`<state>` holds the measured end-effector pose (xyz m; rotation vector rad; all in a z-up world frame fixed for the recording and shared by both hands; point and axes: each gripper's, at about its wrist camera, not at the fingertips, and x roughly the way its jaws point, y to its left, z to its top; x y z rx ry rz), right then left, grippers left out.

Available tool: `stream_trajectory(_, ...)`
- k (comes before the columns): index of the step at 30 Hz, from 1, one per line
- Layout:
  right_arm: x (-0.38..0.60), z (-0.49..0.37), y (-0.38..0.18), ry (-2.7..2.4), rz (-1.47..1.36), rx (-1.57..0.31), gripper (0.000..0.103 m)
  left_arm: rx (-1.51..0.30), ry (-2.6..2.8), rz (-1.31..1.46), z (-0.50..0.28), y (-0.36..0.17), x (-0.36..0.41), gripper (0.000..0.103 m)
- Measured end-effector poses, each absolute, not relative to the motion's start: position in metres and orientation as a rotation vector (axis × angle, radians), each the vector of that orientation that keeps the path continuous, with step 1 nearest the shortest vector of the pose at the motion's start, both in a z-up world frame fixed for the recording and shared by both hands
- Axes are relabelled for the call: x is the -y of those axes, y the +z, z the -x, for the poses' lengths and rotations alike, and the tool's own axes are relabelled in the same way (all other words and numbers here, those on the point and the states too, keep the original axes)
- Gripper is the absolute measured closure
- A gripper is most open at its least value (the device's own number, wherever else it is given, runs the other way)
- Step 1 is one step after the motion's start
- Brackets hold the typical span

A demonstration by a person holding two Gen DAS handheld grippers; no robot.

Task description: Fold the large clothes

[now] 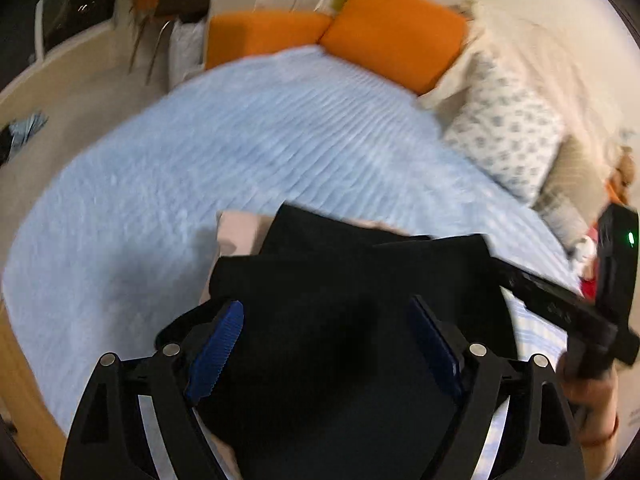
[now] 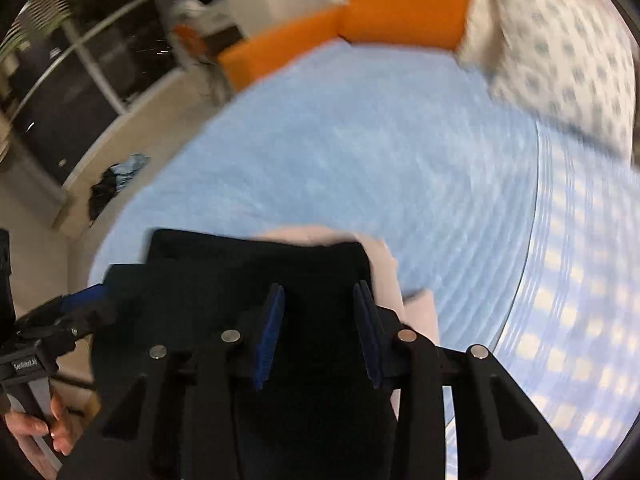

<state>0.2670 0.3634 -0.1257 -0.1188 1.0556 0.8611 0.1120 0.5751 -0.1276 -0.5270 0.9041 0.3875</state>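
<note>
A folded black garment lies on the light blue bedspread, on top of a pale pink folded piece. My left gripper is open, its blue pads wide apart over the black cloth. My right gripper is open too, with a narrower gap, above the same black garment; the pink piece shows at its right. Each gripper shows in the other's view, the right one at the garment's right edge, the left one at its left edge.
Orange cushions and a patterned pillow line the far and right sides of the bed. A checked blue sheet lies to the right. Clothes lie on the floor to the left, near dark windows.
</note>
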Motion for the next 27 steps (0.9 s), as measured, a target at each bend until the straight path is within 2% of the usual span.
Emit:
stream_trajectory(2, -0.357, -0.276, -0.153, 0.870, 0.043, -1.097, 0.065, -0.916, 0.420, 0.522, -0.113, -0.150, -0.581, 0.017)
stream_trajectory(6, -0.363, -0.277, -0.167, 0.872, 0.047, -1.069, 0.052, -0.904, 0.435, 0.544, -0.123, -0.178, -0.590, 0.010)
stream_trajectory(8, -0.363, -0.277, -0.161, 0.888, 0.052, -1.046, 0.050, -0.899, 0.443, 0.534, -0.121, -0.174, -0.589, 0.010)
stream_trajectory(10, -0.354, -0.266, -0.141, 0.949, 0.074, -0.994, 0.050, -0.875, 0.431, 0.513, -0.109, -0.154, -0.578, 0.014)
stream_trajectory(11, -0.347, -0.254, -0.129, 0.969, 0.097, -0.941, 0.047, -0.848, 0.424, 0.470, -0.098, -0.137, -0.565, 0.014)
stream_trajectory(12, -0.331, -0.235, -0.111, 0.985, 0.107, -0.864, 0.028, -0.812, 0.419, 0.418, -0.085, -0.122, -0.551, 0.014)
stream_trajectory(14, -0.296, -0.195, -0.086, 1.029, 0.129, -0.739, 0.004, -0.737, 0.444, 0.315, -0.056, -0.097, -0.518, 0.003)
stream_trajectory(17, -0.253, -0.145, -0.071, 1.049, 0.165, -0.603, 0.005, -0.607, 0.473, 0.218, -0.011, -0.079, -0.467, 0.003)
stream_trajectory(21, -0.195, -0.089, -0.072, 1.048, 0.139, -0.502, 0.005, -0.533, 0.505, 0.197, 0.032, -0.080, -0.416, 0.003)
stream_trajectory(27, -0.147, -0.052, -0.125, 1.066, 0.049, -0.528, 0.005, -0.337, 0.556, 0.097, 0.086, -0.135, -0.337, 0.003)
